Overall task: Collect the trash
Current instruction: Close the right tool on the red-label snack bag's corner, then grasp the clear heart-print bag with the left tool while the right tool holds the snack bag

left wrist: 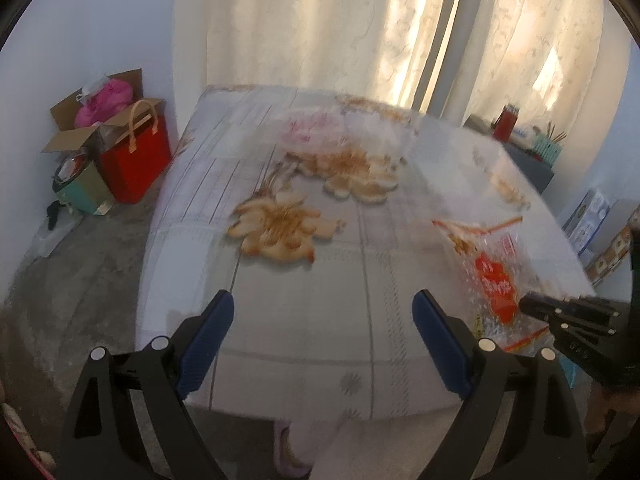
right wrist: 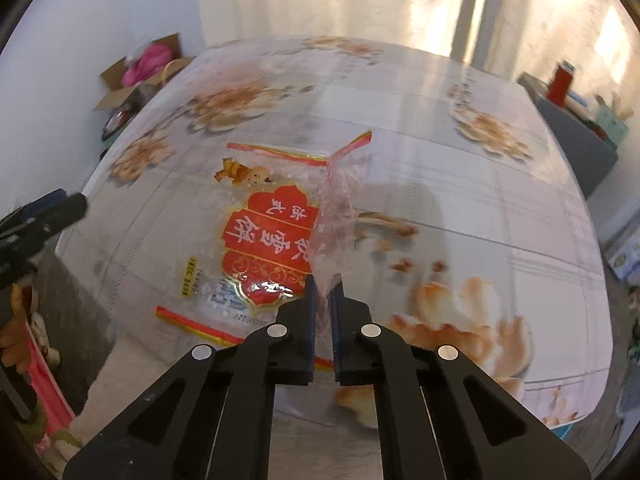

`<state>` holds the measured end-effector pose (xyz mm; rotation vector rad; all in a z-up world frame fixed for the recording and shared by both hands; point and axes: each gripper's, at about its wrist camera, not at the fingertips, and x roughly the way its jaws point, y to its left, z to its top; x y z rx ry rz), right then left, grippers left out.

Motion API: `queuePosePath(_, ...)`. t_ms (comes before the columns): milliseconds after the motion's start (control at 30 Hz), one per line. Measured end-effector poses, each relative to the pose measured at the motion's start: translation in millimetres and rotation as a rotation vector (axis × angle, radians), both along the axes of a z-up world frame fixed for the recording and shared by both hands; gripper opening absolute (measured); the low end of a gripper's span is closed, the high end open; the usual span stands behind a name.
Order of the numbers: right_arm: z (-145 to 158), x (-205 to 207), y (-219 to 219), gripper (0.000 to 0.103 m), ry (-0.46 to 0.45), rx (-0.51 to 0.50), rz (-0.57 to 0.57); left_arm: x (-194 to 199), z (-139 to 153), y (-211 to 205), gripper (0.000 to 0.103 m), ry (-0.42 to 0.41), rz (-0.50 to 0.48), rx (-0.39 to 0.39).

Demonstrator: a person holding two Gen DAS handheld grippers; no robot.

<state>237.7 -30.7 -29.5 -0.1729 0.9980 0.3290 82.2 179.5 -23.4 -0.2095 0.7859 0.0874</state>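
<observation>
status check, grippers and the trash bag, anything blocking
Right gripper shut on clear snack bag, pinching its edge. Left gripper open, empty. Bag at near edge of floral table; nothing in the way.

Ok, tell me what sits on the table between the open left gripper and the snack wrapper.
Nothing: in the left wrist view only bare floral tablecloth separates the left gripper from the wrapper, which the right gripper pinches.
</observation>
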Motion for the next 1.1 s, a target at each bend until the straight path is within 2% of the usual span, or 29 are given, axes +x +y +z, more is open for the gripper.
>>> queuePosePath(133,-0.8,9.8,-31.3,0.005,0.007,0.038,-0.074,19.1,15.5,4.0,0.088,-0.061,-0.047,-0.037)
queuePosePath(200,-1.4,13.5,-44.4,0.005,0.011,0.059,-0.102,34.4,26.1,13.1,0.089,-0.102,-0.050,-0.082)
queuePosePath(333,-3.5,20.5,-65.6,0.005,0.013,0.101,-0.145,73.1,34.2,42.9,0.088,-0.114,-0.006,-0.193)
queuePosePath(400,-4.9,21.6,-70.4,0.005,0.016,0.119,-0.153,97.3,34.4,61.8,0.088,-0.109,0.040,-0.220)
queuePosePath(467,-6.7,23.4,-74.3,0.005,0.021,0.136,-0.152,119.4,33.6,67.7,0.088,-0.095,0.028,-0.178)
queuePosePath(500,-7.6,24.3,-75.2,0.005,0.023,0.142,-0.151,135.8,31.6,68.2,0.088,-0.058,0.016,-0.130)
queuePosePath(600,-8.5,27.0,-75.2,0.005,0.020,0.148,-0.146,169.6,28.6,63.7,0.088,-0.024,-0.021,-0.041)
queuePosePath(667,-8.3,28.0,-77.4,0.005,0.021,0.155,-0.148,193.1,24.0,54.9,0.092,0.016,-0.075,0.029)
queuePosePath(800,-7.9,28.8,-78.8,0.005,0.023,0.158,-0.147,240.1,3.4,36.9,0.094,0.123,-0.138,0.214)
queuePosePath(933,-8.2,29.2,-79.3,0.005,0.025,0.161,-0.145,262.3,-16.3,30.9,0.092,0.209,-0.129,0.277)
queuePosePath(967,-8.4,29.3,-79.7,0.006,0.025,0.162,-0.145,265.6,-20.0,31.4,0.088,0.226,-0.116,0.284)
queuePosePath(1033,-8.4,29.6,-80.0,0.006,0.025,0.161,-0.143,268.7,-25.3,34.5,0.066,0.255,-0.104,0.270)
queuePosePath(1100,-8.5,29.7,-80.2,0.006,0.023,0.160,-0.142,265.0,-27.8,37.4,0.053,0.264,-0.074,0.246)
